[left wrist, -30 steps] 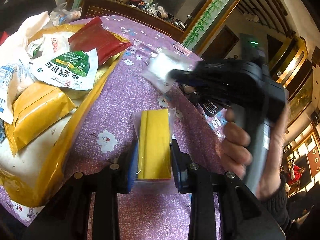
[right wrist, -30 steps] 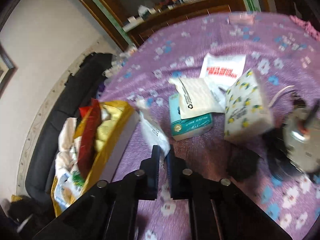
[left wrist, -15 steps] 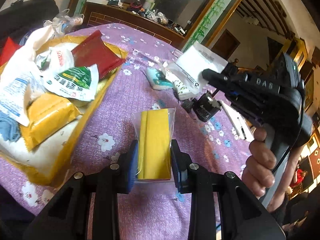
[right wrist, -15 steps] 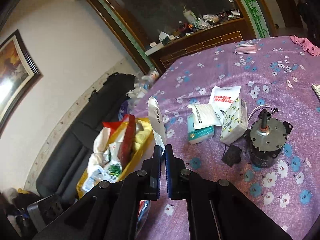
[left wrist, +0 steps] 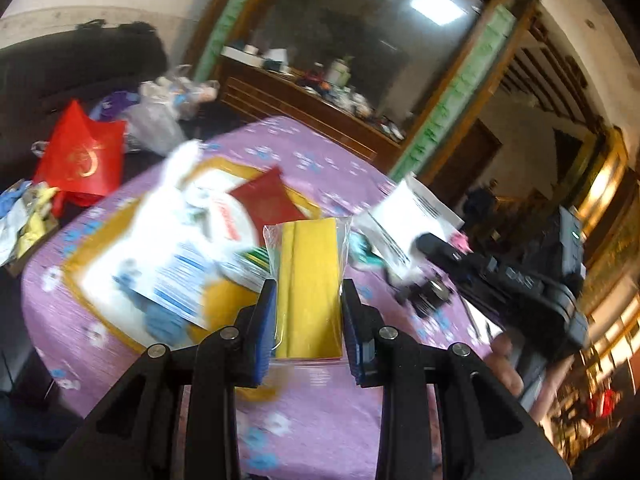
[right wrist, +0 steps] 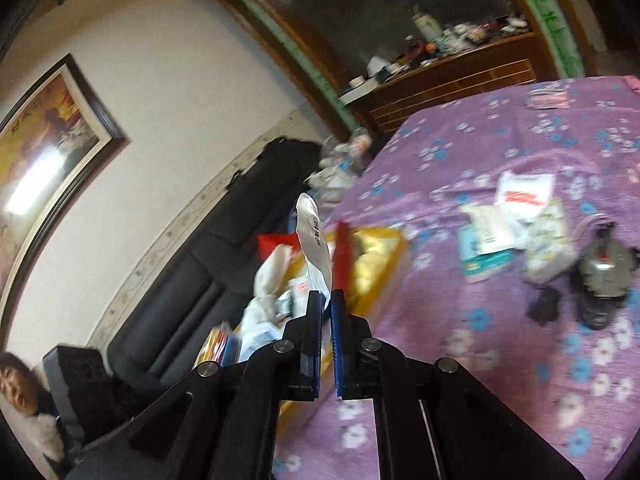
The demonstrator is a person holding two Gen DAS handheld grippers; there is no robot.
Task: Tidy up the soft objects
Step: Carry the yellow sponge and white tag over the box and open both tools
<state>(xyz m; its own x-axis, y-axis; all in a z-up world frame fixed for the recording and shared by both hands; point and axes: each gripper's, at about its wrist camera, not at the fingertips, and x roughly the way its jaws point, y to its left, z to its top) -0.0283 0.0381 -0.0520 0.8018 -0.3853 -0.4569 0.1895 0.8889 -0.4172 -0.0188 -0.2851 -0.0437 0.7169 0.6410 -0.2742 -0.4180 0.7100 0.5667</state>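
My left gripper [left wrist: 308, 300] is shut on a yellow pack in clear wrap [left wrist: 310, 280], held in the air above the purple flowered tablecloth [left wrist: 320, 420]. Behind it lies a yellow tray [left wrist: 80, 264] heaped with soft packets and a red pouch [left wrist: 266, 200]. In the right wrist view my right gripper [right wrist: 326, 300] is shut on a thin white packet [right wrist: 314, 240] that stands up from the jaws, near the same yellow tray [right wrist: 384, 248]. The right gripper and its white packet [left wrist: 412, 212] also show at the right of the left wrist view, held by a hand [left wrist: 506, 368].
On the tablecloth to the right lie a teal tissue pack [right wrist: 484, 256], a lemon-print pack [right wrist: 550, 248], a white-red packet [right wrist: 524, 192] and a grey motor [right wrist: 604, 268]. A dark sofa [right wrist: 192, 280] with bags runs along the wall; a person sits at the lower left.
Both grippers have risen and swung left toward the yellow tray, each keeping its packet. The yellow pack now hangs in front of the tray's heap, and the views are blurred by motion.
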